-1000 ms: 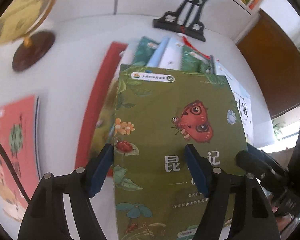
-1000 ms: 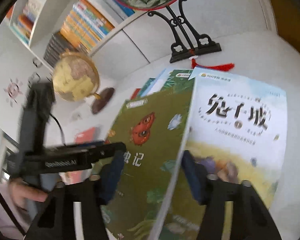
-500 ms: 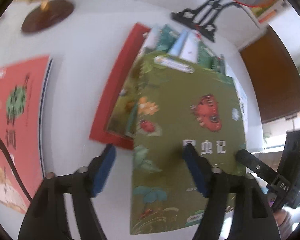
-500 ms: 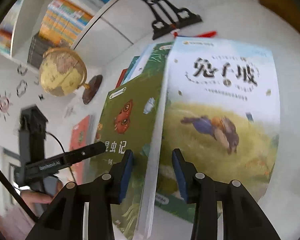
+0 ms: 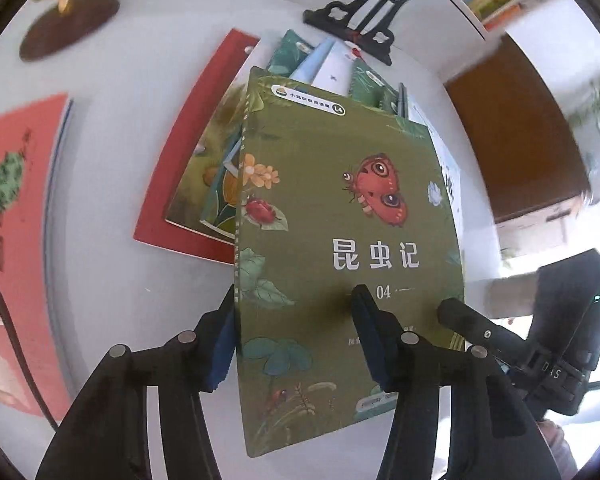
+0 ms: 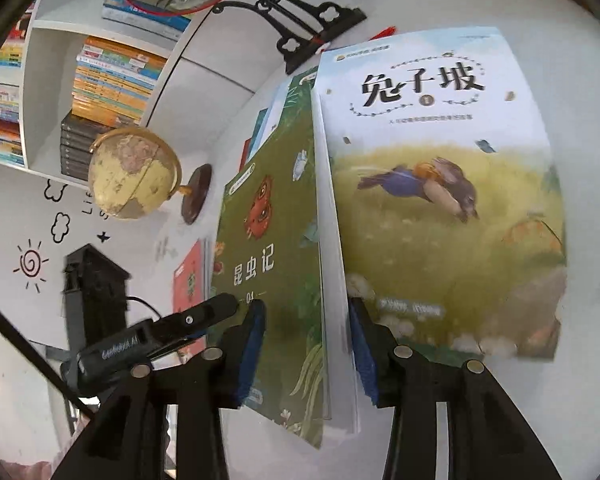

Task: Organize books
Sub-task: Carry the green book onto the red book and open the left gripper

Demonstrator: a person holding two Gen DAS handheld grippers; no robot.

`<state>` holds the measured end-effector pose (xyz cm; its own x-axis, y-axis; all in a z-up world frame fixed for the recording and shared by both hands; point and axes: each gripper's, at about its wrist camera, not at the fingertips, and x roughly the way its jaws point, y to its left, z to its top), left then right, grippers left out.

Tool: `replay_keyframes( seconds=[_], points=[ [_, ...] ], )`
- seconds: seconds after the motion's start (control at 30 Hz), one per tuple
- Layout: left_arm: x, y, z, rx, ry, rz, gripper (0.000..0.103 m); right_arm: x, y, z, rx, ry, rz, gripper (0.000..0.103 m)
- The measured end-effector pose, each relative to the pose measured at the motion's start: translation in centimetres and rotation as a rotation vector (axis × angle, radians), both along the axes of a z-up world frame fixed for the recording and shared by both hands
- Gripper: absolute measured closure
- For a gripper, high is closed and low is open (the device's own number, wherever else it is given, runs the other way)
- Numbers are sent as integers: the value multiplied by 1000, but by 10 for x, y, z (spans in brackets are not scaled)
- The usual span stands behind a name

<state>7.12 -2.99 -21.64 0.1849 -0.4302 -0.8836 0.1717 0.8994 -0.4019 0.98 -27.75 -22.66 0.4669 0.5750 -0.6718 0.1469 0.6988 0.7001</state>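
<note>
A green insect book (image 5: 340, 220) with a red butterfly tops a leaning pile of books on the white table (image 5: 100, 280). My left gripper (image 5: 294, 336) is closing. Its left pad (image 5: 220, 340) sits at the book's spine edge, its right pad (image 5: 368, 332) in front of the cover, with the book's left strip between them. In the right wrist view the green book (image 6: 268, 260) and a white rabbit book (image 6: 440, 200) form one bundle. My right gripper (image 6: 306, 344) is shut on the bundle's lower edge, one pad on each cover.
Under the pile lie a large red book (image 5: 188, 160) and other thin books. A pink-red book (image 5: 16, 220) lies apart at the left. A globe (image 6: 134, 172), a black fan stand (image 6: 300, 28), a filled bookshelf (image 6: 100, 80) and a brown cabinet (image 5: 520, 140) surround the table.
The left jaws widened, then narrowed, and the left finger came in from the bare table to the green book's spine. The right gripper rolled and its jaws narrowed onto the bundle.
</note>
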Motion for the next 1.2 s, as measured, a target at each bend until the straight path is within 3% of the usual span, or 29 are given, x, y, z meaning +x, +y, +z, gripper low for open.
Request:
replay_keyframes(
  seconds=[0.1, 0.17, 0.4, 0.53, 0.87, 1.2],
  points=[
    [0, 10, 9, -20, -22, 15, 54, -10, 6, 7, -65, -22, 13, 89],
    [2, 13, 16, -87, -31, 33, 54, -21, 14, 23, -87, -119, 36, 92],
    [-6, 21, 43, -31, -136, -10, 54, -15, 65, 60, -313, -204, 176, 93],
    [-8, 45, 49, -68, -151, 28, 54, -14, 76, 64, -281, -216, 171, 93],
    [-2, 106, 63, -10, -208, 102, 54, 8, 149, 83, -320, -286, 293, 92],
    [-5, 193, 55, 55, -200, 216, 54, 39, 236, 68, -305, -262, 440, 91]
  ],
)
